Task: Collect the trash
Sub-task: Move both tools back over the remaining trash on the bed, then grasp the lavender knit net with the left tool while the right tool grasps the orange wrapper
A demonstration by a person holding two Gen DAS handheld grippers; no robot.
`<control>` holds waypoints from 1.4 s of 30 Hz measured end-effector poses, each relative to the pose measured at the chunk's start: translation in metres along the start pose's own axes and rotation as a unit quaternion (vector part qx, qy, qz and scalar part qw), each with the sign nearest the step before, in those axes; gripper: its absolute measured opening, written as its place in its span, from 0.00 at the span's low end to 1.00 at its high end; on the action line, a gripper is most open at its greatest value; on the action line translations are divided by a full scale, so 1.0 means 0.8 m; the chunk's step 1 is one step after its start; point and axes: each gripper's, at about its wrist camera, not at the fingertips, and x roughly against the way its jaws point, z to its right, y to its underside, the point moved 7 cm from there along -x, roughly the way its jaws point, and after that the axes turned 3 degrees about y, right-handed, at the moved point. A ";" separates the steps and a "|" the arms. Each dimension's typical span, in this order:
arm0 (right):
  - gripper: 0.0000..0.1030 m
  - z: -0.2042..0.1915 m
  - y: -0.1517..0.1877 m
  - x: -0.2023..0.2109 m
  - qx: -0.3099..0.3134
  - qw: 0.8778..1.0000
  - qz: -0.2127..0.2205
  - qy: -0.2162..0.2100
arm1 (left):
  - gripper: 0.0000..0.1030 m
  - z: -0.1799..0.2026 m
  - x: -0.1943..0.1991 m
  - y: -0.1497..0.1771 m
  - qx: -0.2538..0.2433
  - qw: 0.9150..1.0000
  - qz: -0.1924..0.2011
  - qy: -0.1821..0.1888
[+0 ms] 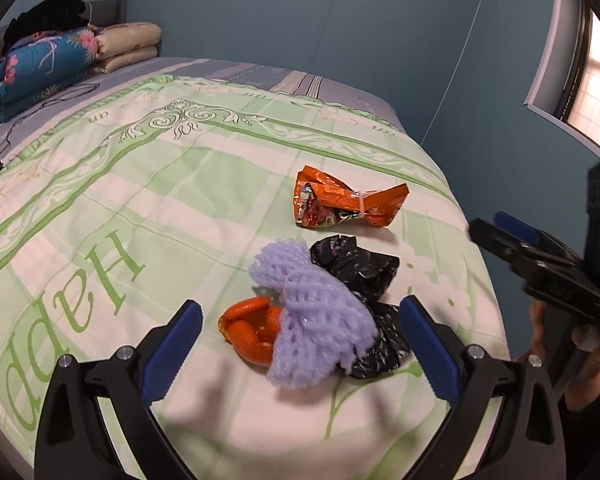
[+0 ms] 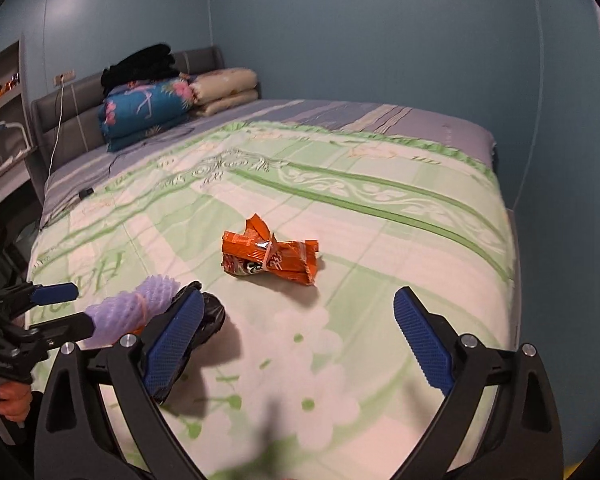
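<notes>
Four scraps on bed [image 1: 100, 208] | no container | both jaws wide

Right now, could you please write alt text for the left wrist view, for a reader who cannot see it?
The open left tool hovers over a trash pile on a green-patterned bed: purple foam net, orange peel, black plastic bag. An orange snack wrapper lies beyond; the right tool enters at right.

Your left gripper [image 1: 300, 322] and right gripper [image 2: 298, 312] look alike: black plastic frames with curved arms, round silver screws at the joints, and blue ribbed pads [image 1: 172, 354] on the fingers. Your right hand [image 1: 580, 344] shows a dark sleeve [image 1: 598, 396] at the wrist.
</notes>
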 end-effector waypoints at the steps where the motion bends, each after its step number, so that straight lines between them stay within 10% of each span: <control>1: 0.89 -0.001 -0.001 -0.008 0.004 1.000 -0.004 0.003 | 0.92 0.000 -0.003 -0.001 -0.001 1.000 -0.001 0.004; 14: 0.89 0.003 -0.018 -0.103 0.005 0.998 -0.056 -0.014 | 0.91 -0.002 -0.028 0.002 -0.014 1.000 -0.009 0.023; 22: 0.88 -0.014 -0.019 -0.149 0.031 0.995 -0.091 -0.013 | 0.72 -0.008 -0.040 0.003 -0.004 0.999 -0.023 0.036; 42: 0.24 -0.047 -0.017 -0.181 0.070 0.992 -0.107 0.010 | 0.28 -0.016 -0.038 0.012 0.003 0.999 -0.031 0.041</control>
